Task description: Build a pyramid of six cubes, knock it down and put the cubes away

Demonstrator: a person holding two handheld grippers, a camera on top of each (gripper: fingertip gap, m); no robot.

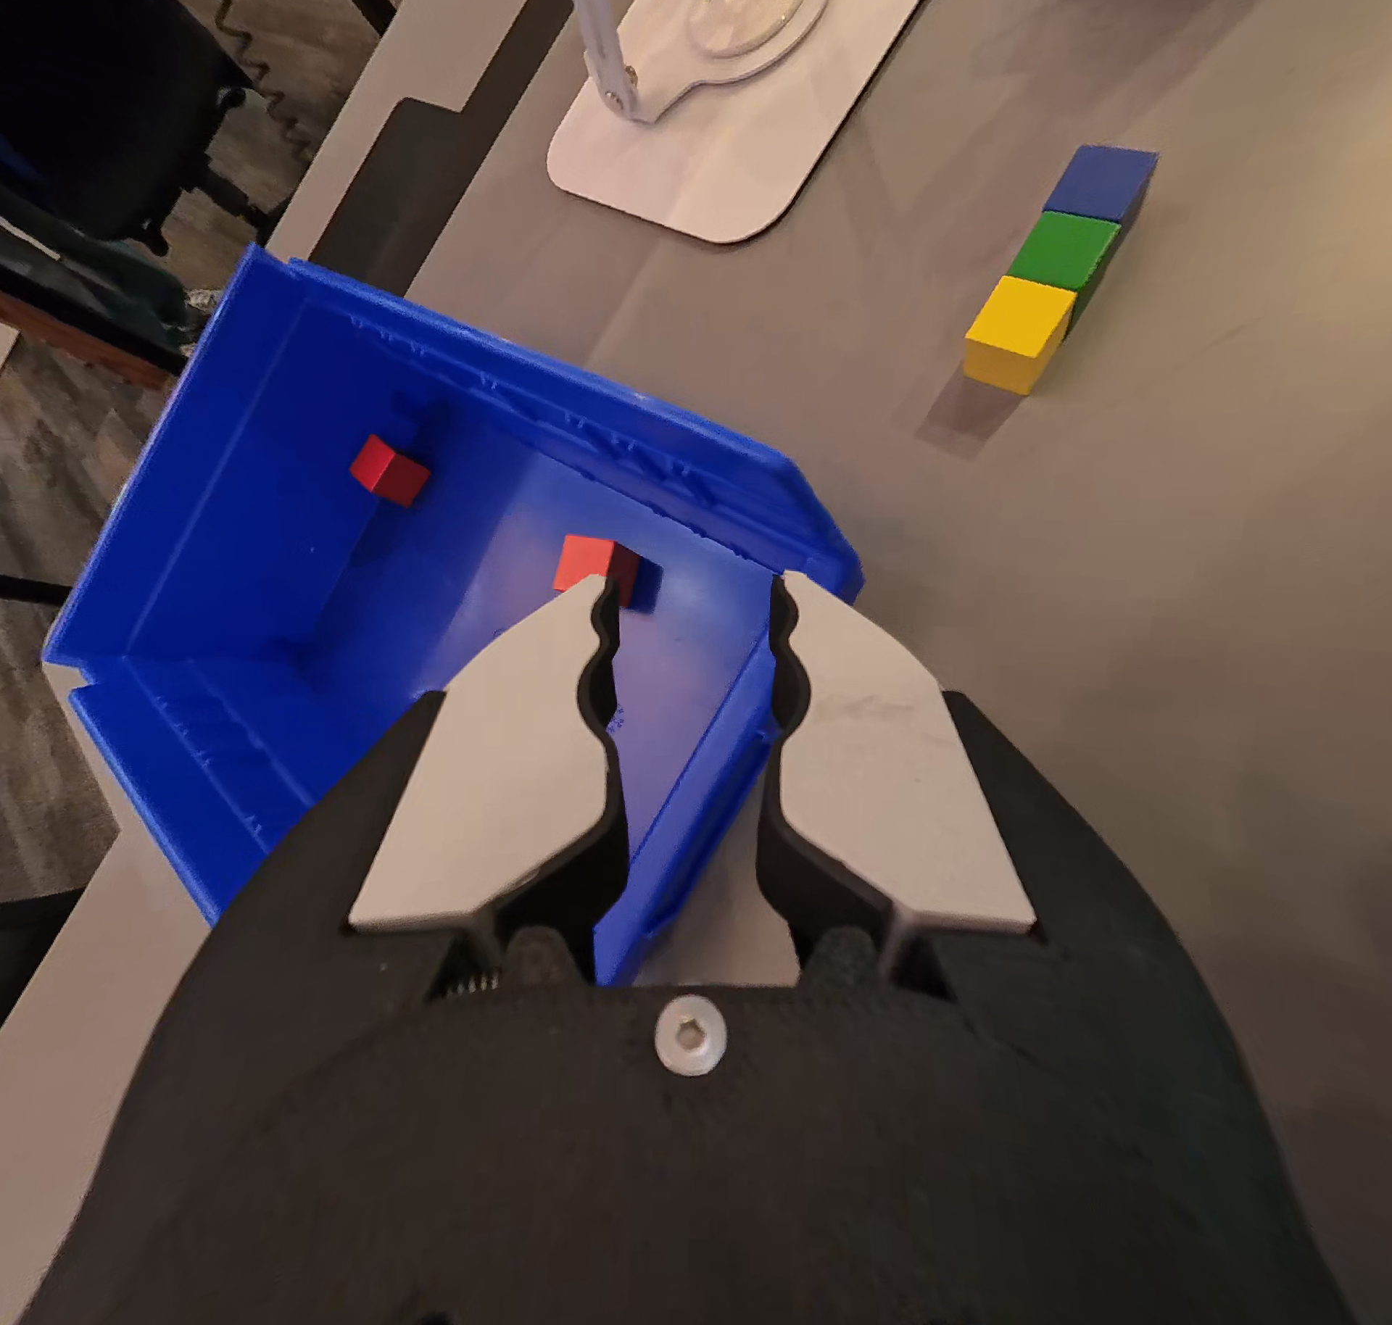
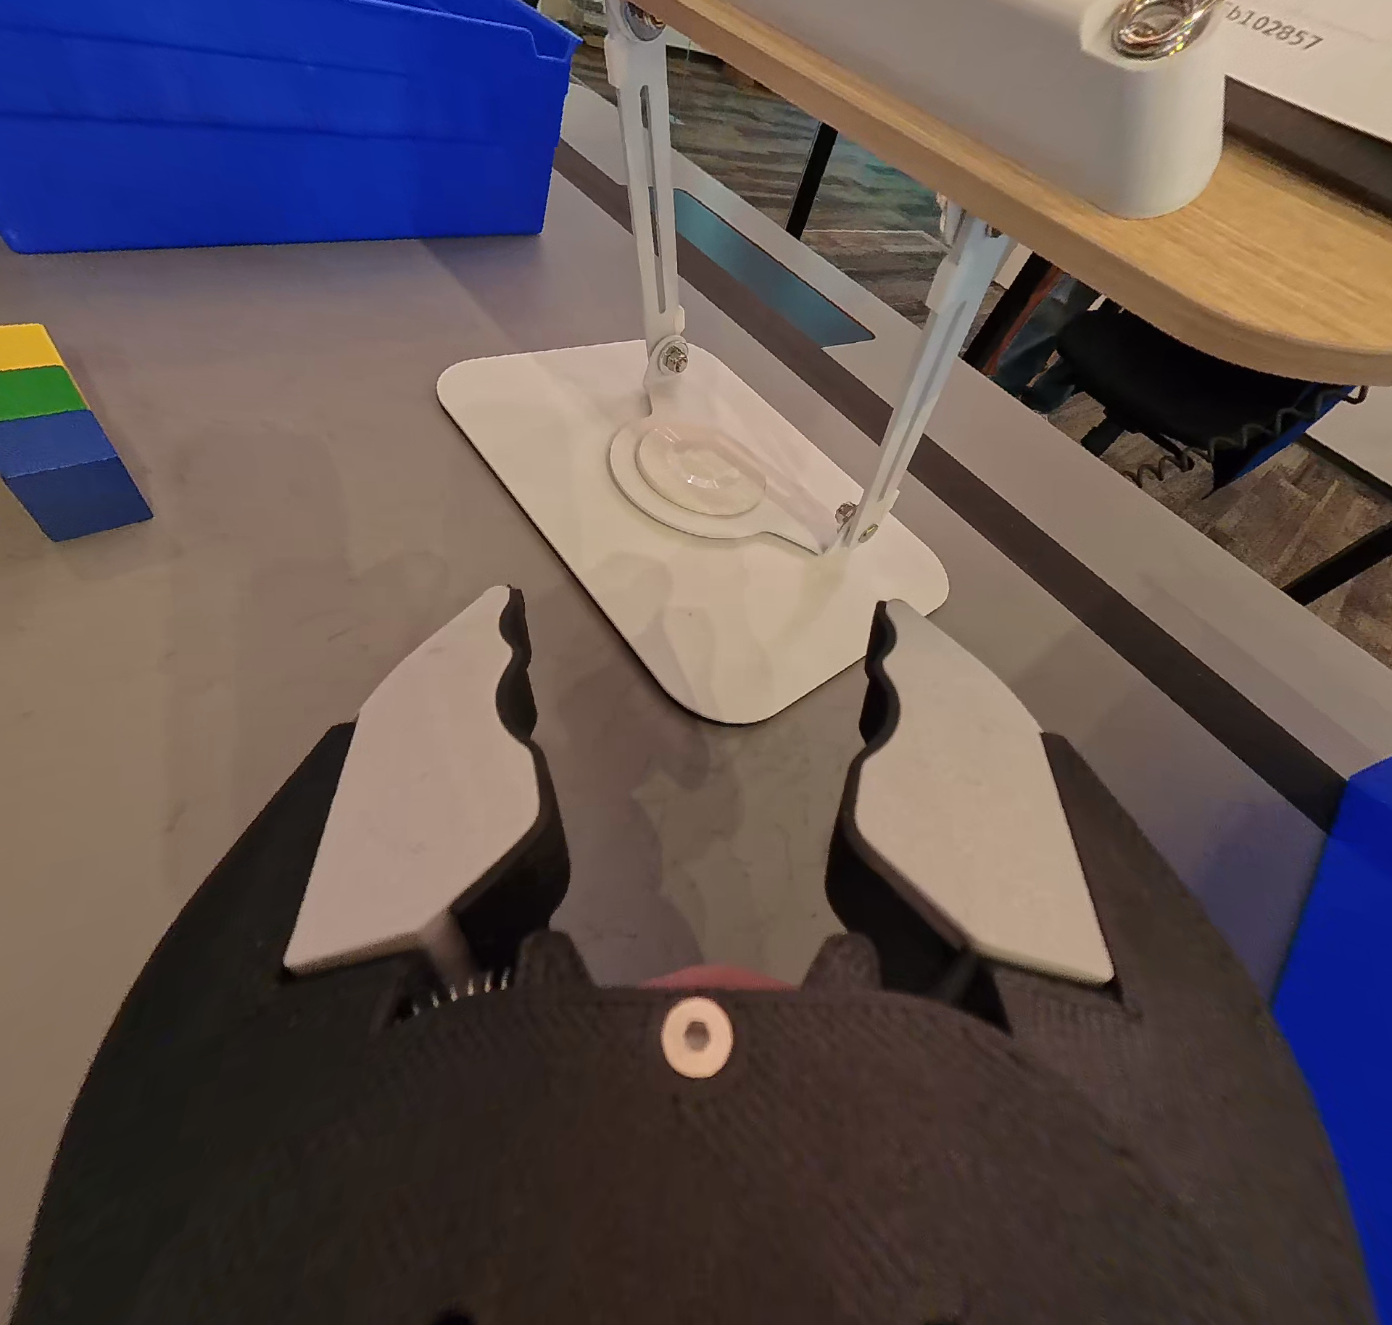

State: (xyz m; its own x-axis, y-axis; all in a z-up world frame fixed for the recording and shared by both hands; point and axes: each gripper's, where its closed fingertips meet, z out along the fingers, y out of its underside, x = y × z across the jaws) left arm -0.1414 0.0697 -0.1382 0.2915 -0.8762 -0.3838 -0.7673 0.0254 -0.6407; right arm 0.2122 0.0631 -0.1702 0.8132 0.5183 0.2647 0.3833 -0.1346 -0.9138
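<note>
Cubes are split between two places: three stand on the table (image 1: 1130, 611) in a touching row, yellow cube (image 1: 1017, 332), green cube (image 1: 1062, 253) and blue cube (image 1: 1103, 182), well to the right of the blue bin (image 1: 226, 536), and at least two red cubes lie inside that bin, one (image 1: 388, 469) by its far left wall, the other (image 1: 595, 564) nearer its right wall. A sixth cube cannot be made out for certain. The row looks like the bottom layer of the pyramid, set edge to edge so the next layer can rest across the joints.

The left gripper (image 1: 689, 588) hangs over the bin's near right corner, jaws parted and empty, probably lined up to reach down for the nearer red cube. The right gripper (image 2: 693, 603) waits off to the row's right, jaws spread wide and holding nothing, above bare table just short of the white stand base (image 2: 723, 656), out of the way.
</note>
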